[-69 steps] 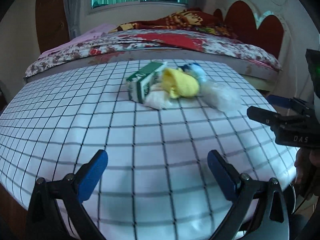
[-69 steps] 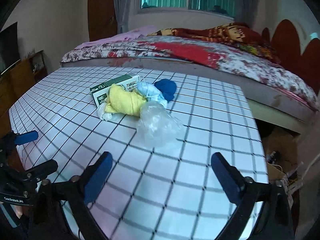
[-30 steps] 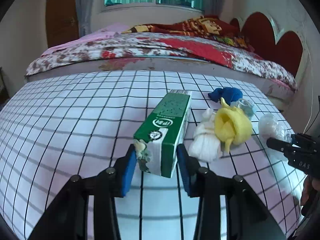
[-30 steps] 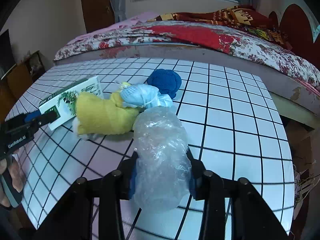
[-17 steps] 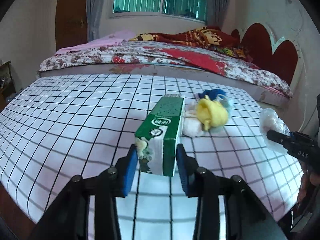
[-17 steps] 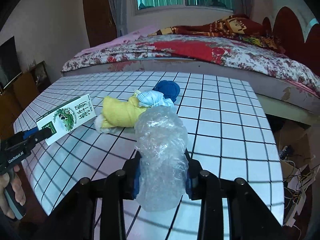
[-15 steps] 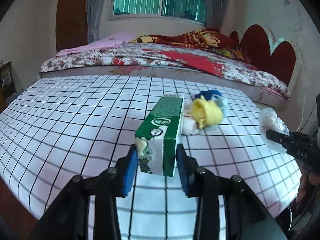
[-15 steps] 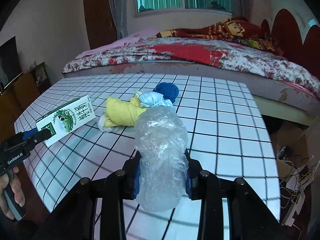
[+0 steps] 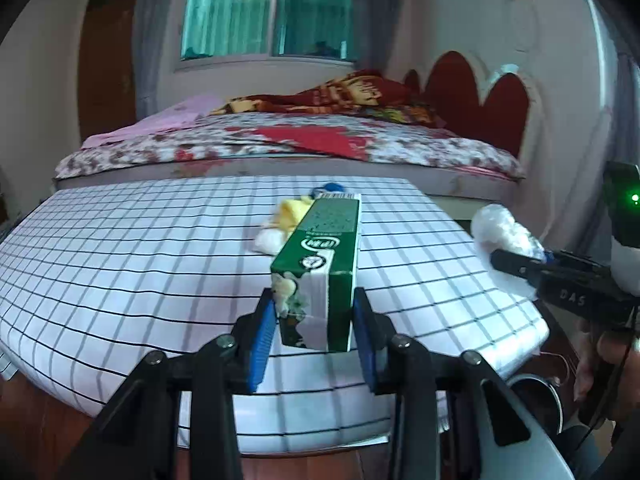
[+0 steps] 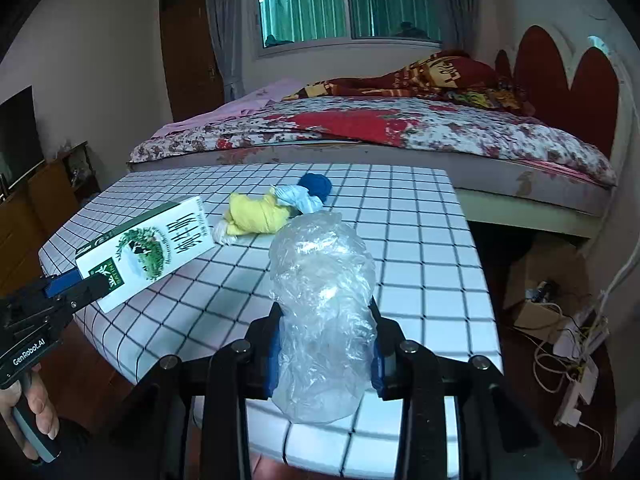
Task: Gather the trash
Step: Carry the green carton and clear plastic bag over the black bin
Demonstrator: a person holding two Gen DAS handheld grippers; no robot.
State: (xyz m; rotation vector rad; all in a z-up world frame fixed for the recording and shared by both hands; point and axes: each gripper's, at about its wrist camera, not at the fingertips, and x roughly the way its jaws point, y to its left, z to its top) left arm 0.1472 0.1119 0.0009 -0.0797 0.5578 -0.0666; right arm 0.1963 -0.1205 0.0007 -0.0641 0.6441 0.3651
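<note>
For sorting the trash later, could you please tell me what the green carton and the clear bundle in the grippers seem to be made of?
Green carton: looks like coated paperboard, with flat printed faces, crisp folded edges and a slight sheen. Clear bundle: probably thin plastic film, translucent, crinkled and glossy with bright highlights; whether it is a bag or wrap is unclear.

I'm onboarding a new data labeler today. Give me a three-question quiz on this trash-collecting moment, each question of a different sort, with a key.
1. True or false: the left gripper is shut on the green carton.
2. What does the right gripper hold?
A. yellow cloth
B. crumpled clear plastic
C. blue ball
3. Fill in: the yellow cloth lies on the ____ tablecloth.

Key:
1. True.
2. B, the crumpled clear plastic.
3. Checked.
</note>
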